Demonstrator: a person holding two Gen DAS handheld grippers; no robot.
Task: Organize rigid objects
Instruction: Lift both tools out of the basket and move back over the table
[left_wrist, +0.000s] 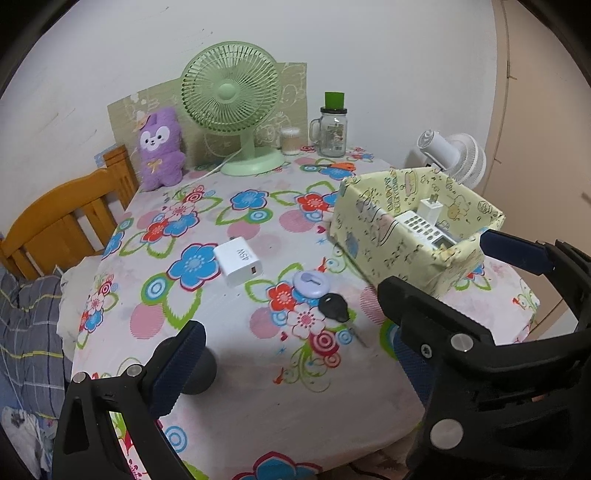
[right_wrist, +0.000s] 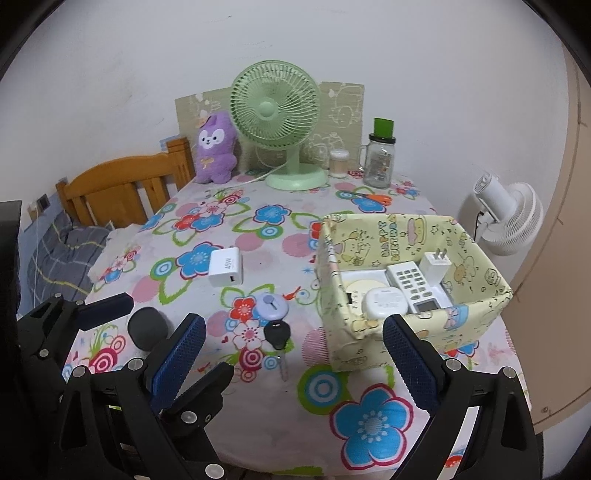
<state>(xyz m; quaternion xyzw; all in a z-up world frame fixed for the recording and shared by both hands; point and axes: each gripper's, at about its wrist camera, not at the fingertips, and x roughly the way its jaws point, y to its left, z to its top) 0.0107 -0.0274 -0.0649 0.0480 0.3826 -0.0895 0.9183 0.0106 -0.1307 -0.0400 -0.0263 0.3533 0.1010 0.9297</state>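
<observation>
Left of the fabric box, which already holds a remote and plug, the white charger, purple disc, key and dark cylinder await collection; both the left gripper and right gripper are spread and empty, so the next move likely calls for closing on the nearest item.

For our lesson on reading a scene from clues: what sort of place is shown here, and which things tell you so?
Probably a bedroom at home. A wooden bed frame with bedding stands beside the cloth-covered table, and a purple plush toy and green desk fan stand on it.
</observation>
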